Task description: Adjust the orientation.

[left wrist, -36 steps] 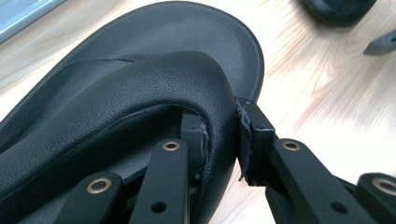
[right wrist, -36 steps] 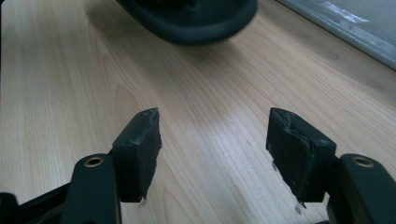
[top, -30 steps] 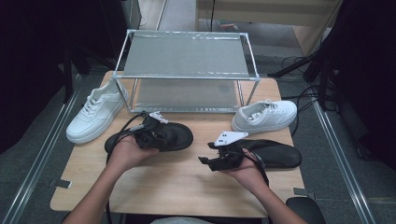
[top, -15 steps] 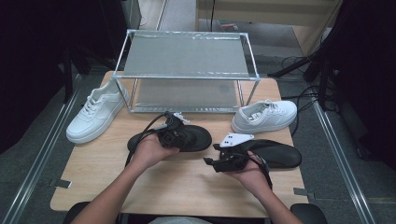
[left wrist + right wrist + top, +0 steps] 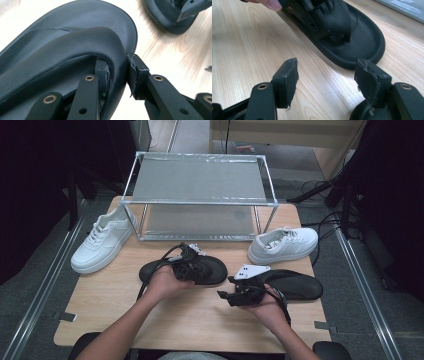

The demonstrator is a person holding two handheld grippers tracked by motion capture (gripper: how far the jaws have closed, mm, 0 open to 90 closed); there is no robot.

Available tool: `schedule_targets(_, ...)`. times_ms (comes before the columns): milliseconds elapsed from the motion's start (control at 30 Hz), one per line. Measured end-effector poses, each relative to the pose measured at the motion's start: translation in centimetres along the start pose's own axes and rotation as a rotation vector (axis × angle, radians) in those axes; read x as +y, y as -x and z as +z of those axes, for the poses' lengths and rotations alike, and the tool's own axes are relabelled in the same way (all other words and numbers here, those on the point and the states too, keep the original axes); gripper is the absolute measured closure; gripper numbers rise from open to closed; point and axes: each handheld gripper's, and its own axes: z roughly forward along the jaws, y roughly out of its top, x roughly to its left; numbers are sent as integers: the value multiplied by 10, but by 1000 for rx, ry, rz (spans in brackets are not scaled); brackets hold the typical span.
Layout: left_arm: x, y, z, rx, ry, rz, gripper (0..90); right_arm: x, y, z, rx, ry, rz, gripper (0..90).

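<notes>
Two jaws of the left gripper (image 5: 117, 75) straddle the strap (image 5: 75, 50) of a black sandal (image 5: 185, 270) and have just been opening (strap sits between them). Right gripper (image 5: 325, 82) gapes empty over the worktop (image 5: 150, 320), beside the other sandal (image 5: 295, 284).

Rack: metal-framed shelf rack (image 5: 200, 195) standing at the table's far edge.
Left sneaker: white sneaker (image 5: 102, 239) left of the rack.
Right sneaker: white sneaker (image 5: 283, 244) by the rack's right front leg.
Surface: light wooden table (image 5: 190, 320).
</notes>
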Motion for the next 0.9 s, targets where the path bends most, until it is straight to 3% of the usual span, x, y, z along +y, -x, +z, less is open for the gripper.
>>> schedule_targets(300, -7, -6, -25, 2, 55, 11, 557, 0, 0, 2, 1, -3, 2, 366)
schedule_targets(633, -19, -17, -55, 3, 119, 15, 467, 2, -4, 5, -2, 3, -6, 366)
schedule_targets(900, -34, -44, -73, 37, 131, -18, 464, 4, -9, 12, -6, 4, -25, 373)
